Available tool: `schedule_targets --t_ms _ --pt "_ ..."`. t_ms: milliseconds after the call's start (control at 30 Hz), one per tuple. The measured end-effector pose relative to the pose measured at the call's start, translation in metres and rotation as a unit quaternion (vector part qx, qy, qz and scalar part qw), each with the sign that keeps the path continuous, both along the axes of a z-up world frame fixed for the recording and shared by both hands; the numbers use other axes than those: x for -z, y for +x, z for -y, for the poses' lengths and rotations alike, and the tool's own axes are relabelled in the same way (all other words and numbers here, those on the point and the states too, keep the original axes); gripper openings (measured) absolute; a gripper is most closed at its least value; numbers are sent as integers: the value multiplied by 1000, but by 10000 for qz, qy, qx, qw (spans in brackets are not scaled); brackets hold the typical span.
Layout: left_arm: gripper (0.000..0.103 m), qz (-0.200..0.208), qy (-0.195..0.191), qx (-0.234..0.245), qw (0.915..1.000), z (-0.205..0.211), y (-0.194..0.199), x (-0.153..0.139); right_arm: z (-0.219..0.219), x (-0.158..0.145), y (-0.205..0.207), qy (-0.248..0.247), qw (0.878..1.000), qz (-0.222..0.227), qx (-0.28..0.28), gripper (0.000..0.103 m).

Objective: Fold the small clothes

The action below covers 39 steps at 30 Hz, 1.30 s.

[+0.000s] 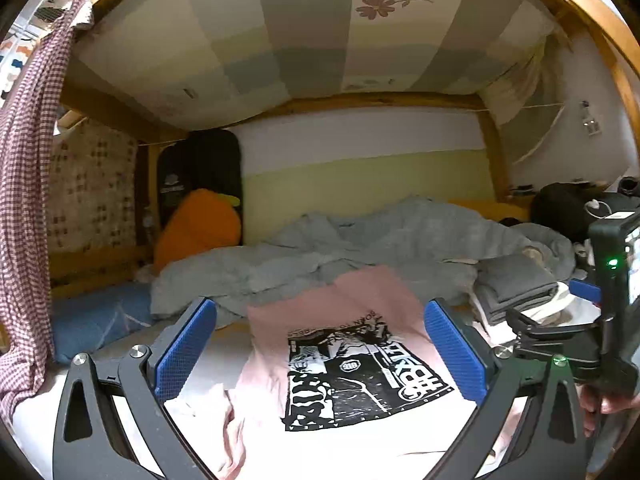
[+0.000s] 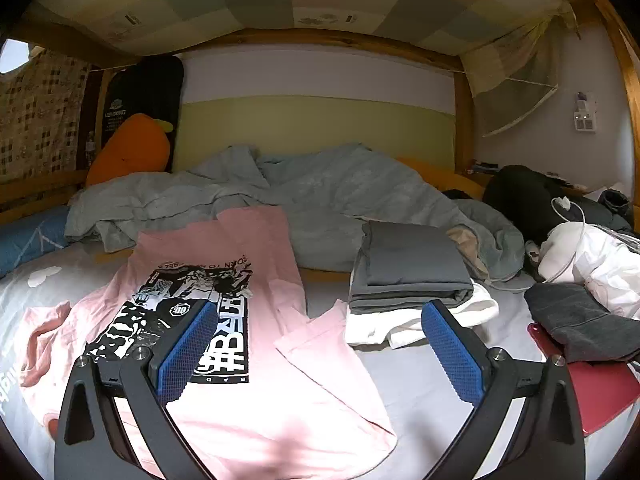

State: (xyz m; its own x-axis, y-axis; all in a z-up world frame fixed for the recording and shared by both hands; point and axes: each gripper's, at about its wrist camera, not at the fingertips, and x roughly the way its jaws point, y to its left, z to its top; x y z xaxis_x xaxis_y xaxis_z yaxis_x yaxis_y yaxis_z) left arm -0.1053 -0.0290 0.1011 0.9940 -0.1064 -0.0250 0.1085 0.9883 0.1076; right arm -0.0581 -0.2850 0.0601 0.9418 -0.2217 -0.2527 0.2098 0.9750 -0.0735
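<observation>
A pink T-shirt (image 1: 344, 312) with a black-and-white print lies spread flat on the bed, print side up. It also shows in the right wrist view (image 2: 272, 344), with its sleeves out to both sides. My left gripper (image 1: 320, 344) is open and empty, hovering above the shirt's printed chest. My right gripper (image 2: 320, 348) is open and empty, hovering above the shirt's right side and sleeve. The right gripper's body (image 1: 608, 312) shows at the right edge of the left wrist view.
A stack of folded grey and white clothes (image 2: 408, 280) lies right of the shirt. A rumpled grey duvet (image 2: 304, 192) lies behind. A dark garment on a red pad (image 2: 584, 320), white clothes (image 2: 592, 256), an orange plush (image 2: 132, 152) and a hanging checked cloth (image 1: 24, 184) surround the area.
</observation>
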Motion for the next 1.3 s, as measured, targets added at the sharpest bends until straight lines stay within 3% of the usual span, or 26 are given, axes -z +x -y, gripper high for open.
schedule_targets --t_ms 200,300,400,467,533,600,700,767,933,1000,1067,1100,1167,1233,1267,1300 --pt "103 -78 -226 -164 9996 -7 5 8 1 -1 -2 59 10000 7 -69 102" --pt "103 -65 -704 -34 9975 -18 8 14 3 4 -3 -36 10000 -25 52 102" --pt "103 -76 -900 -70 9959 -25 19 20 11 12 -3 -85 9998 -119 154 102" --pt "103 -449 -815 -77 9956 -27 37 28 24 16 -4 134 9995 -182 215 102" --pt "103 -1032 -711 31 9921 -30 57 37 46 17 -17 811 9956 259 381 102" --pt "103 -1265 -758 -93 9890 -36 69 50 62 15 -23 1179 9902 453 601 102" --pt "103 -1175 -757 -437 9892 -43 72 66 77 13 -17 1201 9898 213 740 102" --pt "103 -1287 -667 -375 9887 -44 77 76 87 15 -15 1224 9886 115 865 102" --pt "103 -1958 -323 -64 9801 -38 94 105 92 14 -7 872 9917 -69 941 102" --pt "103 -2236 -240 -273 9740 -40 98 118 96 17 0 940 9918 -234 832 97" --pt "102 -2855 14 -806 9550 -37 105 137 100 26 11 1212 9889 -572 635 89" --pt "102 -3021 -22 -710 9506 -38 105 143 102 34 18 1353 9861 -805 531 87" --pt "102 -3086 -340 -396 9497 -46 101 148 105 54 34 1655 9766 -1313 397 63" --pt "102 -3173 -542 -403 9459 -52 104 148 108 70 42 2003 9660 -1598 332 51" --pt "102 -3259 -631 -346 9427 -56 106 149 111 79 42 2306 9577 -1679 367 38" --pt "102 -3335 -667 -349 9397 -58 108 151 111 86 41 2481 9519 -1712 547 31"
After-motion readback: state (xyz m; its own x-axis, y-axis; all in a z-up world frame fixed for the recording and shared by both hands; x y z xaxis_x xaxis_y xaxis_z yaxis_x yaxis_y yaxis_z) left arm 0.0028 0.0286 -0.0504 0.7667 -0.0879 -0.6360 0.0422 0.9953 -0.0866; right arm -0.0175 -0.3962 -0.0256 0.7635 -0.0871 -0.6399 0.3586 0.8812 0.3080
